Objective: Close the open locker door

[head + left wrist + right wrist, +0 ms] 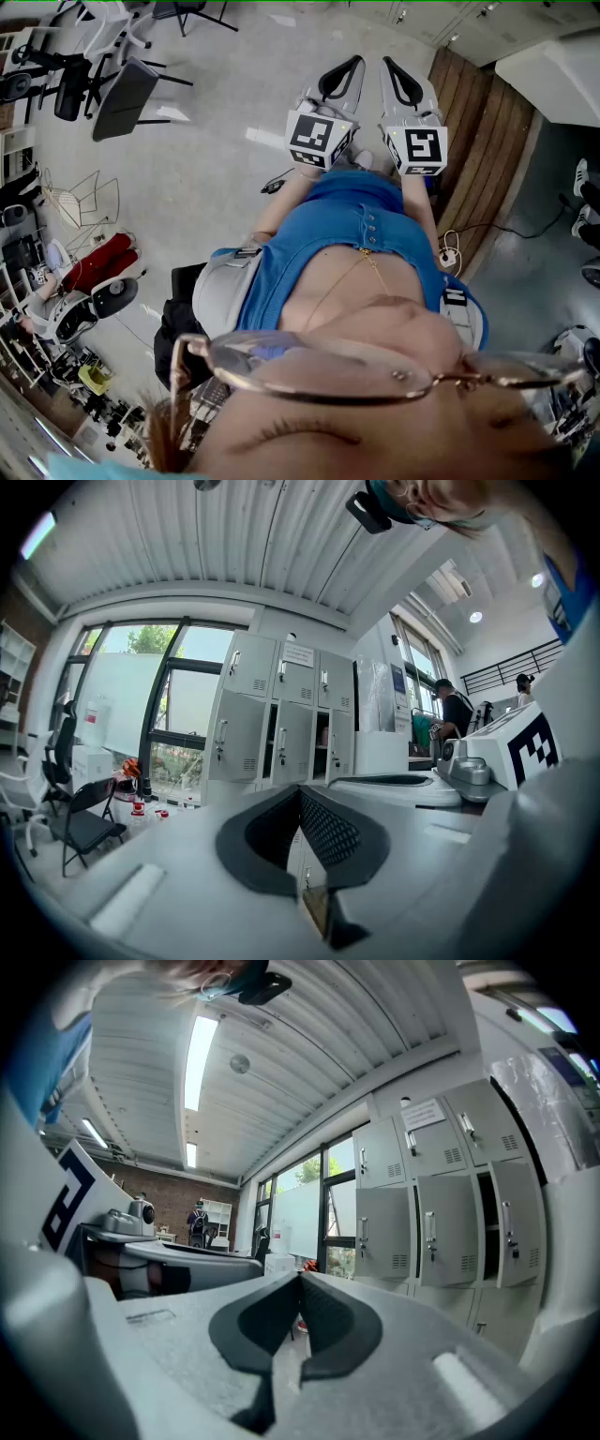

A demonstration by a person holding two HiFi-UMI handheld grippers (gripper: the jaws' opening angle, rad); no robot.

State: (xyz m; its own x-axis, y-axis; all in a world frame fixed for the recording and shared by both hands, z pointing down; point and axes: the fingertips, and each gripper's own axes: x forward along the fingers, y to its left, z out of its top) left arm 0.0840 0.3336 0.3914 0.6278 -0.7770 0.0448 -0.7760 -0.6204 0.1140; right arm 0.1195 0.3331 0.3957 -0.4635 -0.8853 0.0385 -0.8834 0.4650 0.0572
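The locker door (512, 1237) is hanging ajar in the middle row of the lockers (427, 1185), a dark gap showing along its left edge, the inside too dim to make out. The right gripper view is catching it at far right, the left gripper view near centre; the head view, aimed down at the floor (216, 159), is cutting the lockers out. The left gripper (300, 791) and right gripper (300, 1277) are pointing that way from well apart, claws pressed together, pinching nothing

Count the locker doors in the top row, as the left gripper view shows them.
3. The left door is nearest the window, the middle door is beside it, and the right door ends the row. No more seem hidden.
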